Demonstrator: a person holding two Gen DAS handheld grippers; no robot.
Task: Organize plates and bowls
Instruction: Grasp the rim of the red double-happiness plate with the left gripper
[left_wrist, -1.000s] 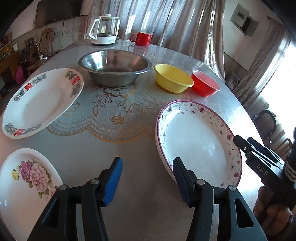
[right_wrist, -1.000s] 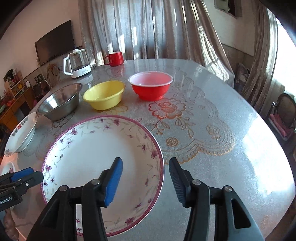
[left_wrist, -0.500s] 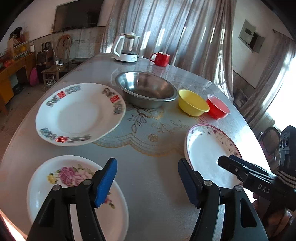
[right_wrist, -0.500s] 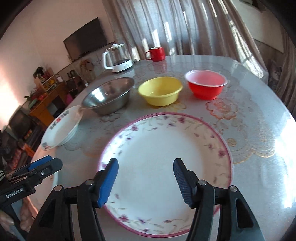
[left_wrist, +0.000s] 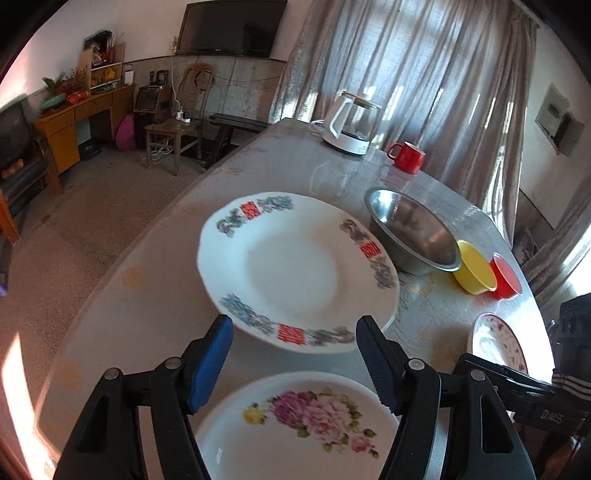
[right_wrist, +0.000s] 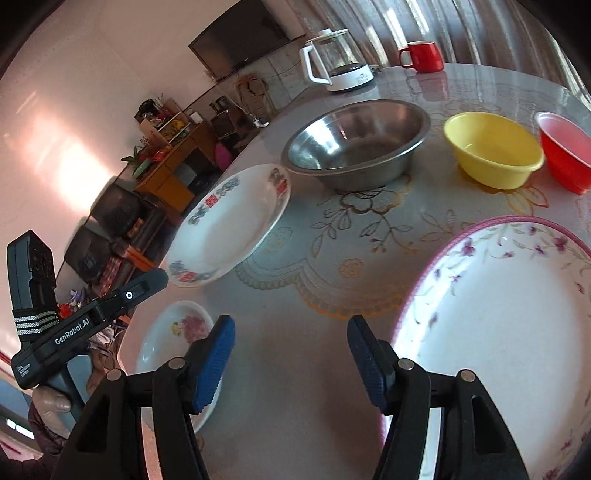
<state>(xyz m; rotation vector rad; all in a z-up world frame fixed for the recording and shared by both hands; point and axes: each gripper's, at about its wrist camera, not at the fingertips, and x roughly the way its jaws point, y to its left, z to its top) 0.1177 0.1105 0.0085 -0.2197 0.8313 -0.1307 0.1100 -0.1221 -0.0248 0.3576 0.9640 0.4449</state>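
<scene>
Left hand-held gripper (left_wrist: 295, 354) has just been opening, jaws wide now, nothing between the pads. It hangs over the near edge of the desk (left_wrist: 155, 295), above the small rose plate (left_wrist: 295, 428), with the big plate with red and blue rim marks (left_wrist: 299, 269) just beyond its fingertips. Right hand-held gripper (right_wrist: 290, 354) is also open and empty after widening a bit; I see only bare desk between its fingers. The purple-flower plate (right_wrist: 498, 332) sits just beside its right finger, partly under it from my view. In the right camera the rose plate shows low left, partly behind the left finger. Bowls are lined up across the far side: steel bowl (right_wrist: 354, 147), yellow bowl (right_wrist: 493, 151), red bowl (right_wrist: 565, 151), close together but apart as far as I can tell. The kettle (right_wrist: 336, 62) and red mug (right_wrist: 424, 55) stand behind them at the desk's far edge. All plates lie flat, none stacked. The left camera is blurred.
</scene>
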